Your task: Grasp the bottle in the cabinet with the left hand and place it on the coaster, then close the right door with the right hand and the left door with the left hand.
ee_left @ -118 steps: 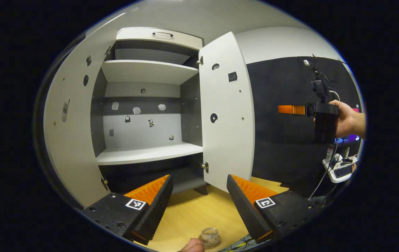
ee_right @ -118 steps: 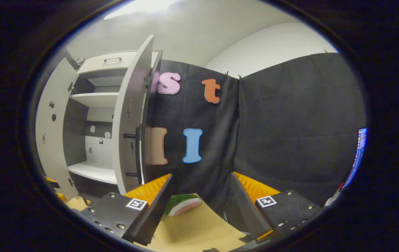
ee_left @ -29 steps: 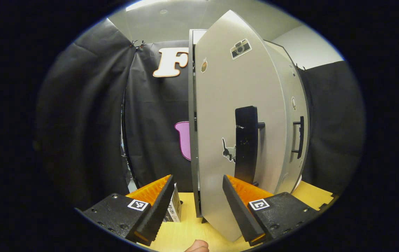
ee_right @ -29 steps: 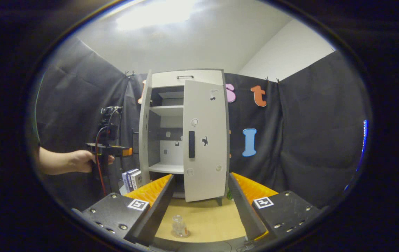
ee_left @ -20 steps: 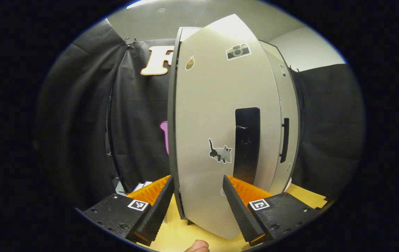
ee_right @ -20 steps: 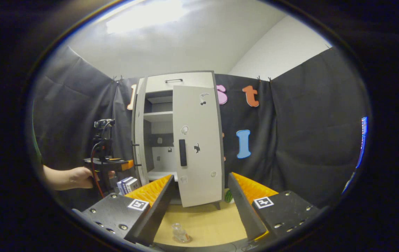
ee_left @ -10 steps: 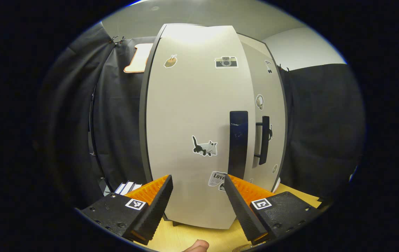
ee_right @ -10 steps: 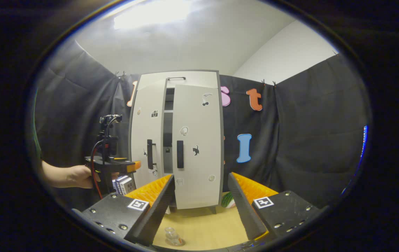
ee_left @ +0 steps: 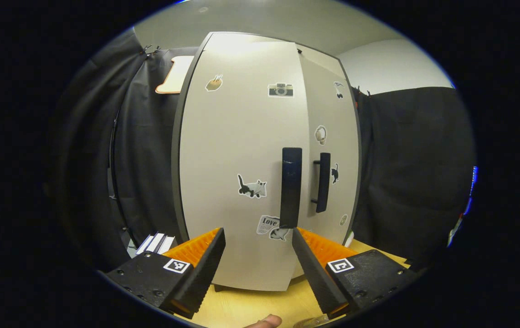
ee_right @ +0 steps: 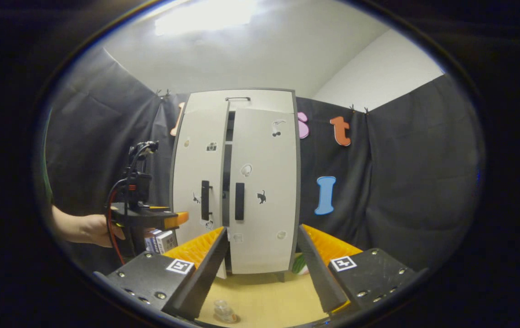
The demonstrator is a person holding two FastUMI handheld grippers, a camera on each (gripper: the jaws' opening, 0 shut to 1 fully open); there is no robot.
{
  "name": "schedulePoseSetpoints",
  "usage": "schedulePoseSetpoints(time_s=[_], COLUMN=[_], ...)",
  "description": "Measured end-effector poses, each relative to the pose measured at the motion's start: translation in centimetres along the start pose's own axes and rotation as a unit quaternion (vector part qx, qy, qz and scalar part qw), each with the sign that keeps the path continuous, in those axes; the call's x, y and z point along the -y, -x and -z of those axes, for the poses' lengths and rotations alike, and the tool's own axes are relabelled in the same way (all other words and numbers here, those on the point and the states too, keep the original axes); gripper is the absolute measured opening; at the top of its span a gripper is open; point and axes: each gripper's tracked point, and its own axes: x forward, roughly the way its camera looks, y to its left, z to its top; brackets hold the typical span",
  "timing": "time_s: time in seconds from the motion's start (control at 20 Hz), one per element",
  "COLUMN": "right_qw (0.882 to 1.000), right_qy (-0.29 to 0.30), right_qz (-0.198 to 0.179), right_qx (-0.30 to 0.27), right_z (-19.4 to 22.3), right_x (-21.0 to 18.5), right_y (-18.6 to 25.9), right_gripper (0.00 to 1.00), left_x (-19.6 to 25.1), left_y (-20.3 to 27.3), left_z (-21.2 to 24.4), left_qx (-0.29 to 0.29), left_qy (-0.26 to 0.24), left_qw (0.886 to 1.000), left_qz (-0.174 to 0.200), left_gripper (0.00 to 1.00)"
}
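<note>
Small clear bottle (ee_right: 224,310) standing on the wooden tabletop (ee_right: 269,300) before the cabinet, whose left door (ee_left: 237,164) and right door (ee_right: 264,191) are nearly shut, a narrow gap between them; left gripper (ee_left: 257,262) and right gripper (ee_right: 262,264) both open, empty.

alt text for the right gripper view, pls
A white cabinet stands on a wooden table, its left door a crack short of shut beside the right door. A hand holds the left gripper at the left door; the right gripper is open over a small bottle.
</note>
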Motion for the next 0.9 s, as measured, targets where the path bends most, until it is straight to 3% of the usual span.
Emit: schedulePoseSetpoints(time_s=[0.25, 0.55, 0.9], right_qw=[1.000, 0.999, 0.999], right_qy=[-0.011, -0.016, -0.018], right_qz=[-0.019, -0.037, -0.036], right_qx=[0.012, 0.015, -0.003], right_z=[-0.5, -0.6, -0.1], right_x=[-2.0, -3.7, -4.3], right_y=[-0.9, -1.4, -2.1], right_gripper=[0.93, 0.93, 0.90], left_x=[-0.4, -0.2, 0.1], left_y=[1.6, 3.9, 6.0], left_z=[-1.1, -1.8, 0.1], left_qx=[-0.001, 0.008, -0.027], left_qy=[0.024, 0.006, 0.017], left_qw=[1.000, 1.000, 0.999], left_qz=[0.001, 0.000, 0.005], left_gripper=[0.94, 0.94, 0.94])
